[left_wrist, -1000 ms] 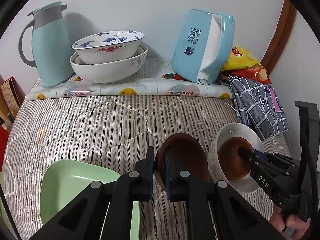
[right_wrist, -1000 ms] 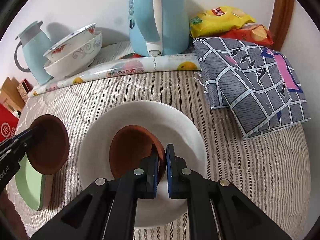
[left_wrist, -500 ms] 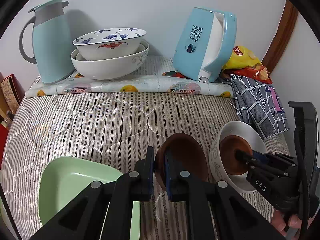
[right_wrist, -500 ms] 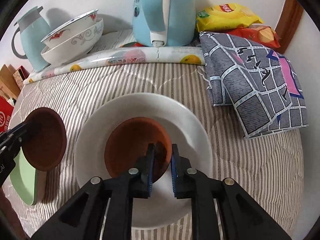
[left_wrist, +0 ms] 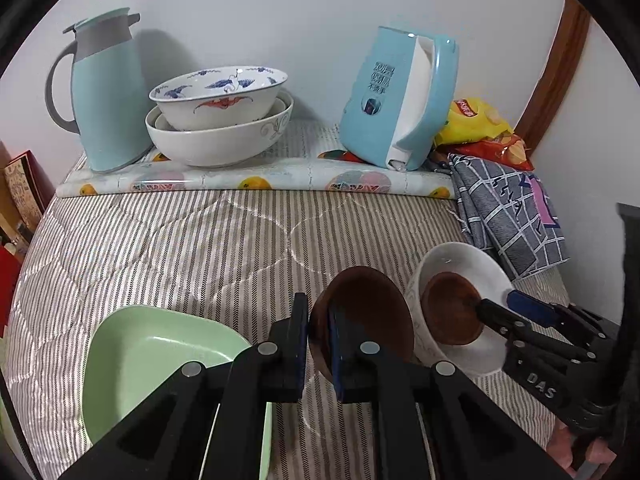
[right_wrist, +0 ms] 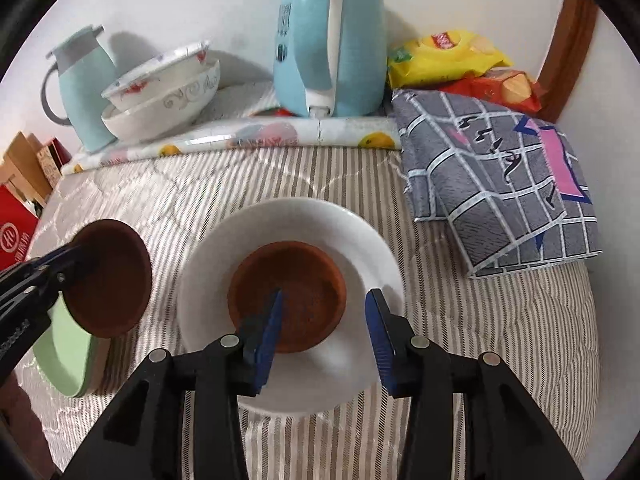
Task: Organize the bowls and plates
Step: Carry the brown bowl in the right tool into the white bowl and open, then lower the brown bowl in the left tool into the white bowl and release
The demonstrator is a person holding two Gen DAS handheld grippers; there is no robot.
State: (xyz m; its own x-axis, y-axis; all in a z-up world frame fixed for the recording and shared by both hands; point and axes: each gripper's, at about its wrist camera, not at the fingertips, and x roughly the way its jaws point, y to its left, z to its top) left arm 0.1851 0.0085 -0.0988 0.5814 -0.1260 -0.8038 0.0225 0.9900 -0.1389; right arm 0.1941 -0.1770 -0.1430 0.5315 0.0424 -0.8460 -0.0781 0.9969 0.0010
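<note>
Jaws on the right gripper (right_wrist: 324, 312) have just been opening, pads clear of the brown bowl (right_wrist: 287, 295), which sits inside the white bowl (right_wrist: 280, 236) near the bed's (left_wrist: 180, 240) right edge. Over on the left gripper (left_wrist: 318, 338), the jaws are clamped tight on the rim of a second brown bowl (left_wrist: 362, 320), held tilted just beside the white one, with the green plate (left_wrist: 152, 360) lying at the near left and two stacked bowls (left_wrist: 220, 116) by the far edge.
</note>
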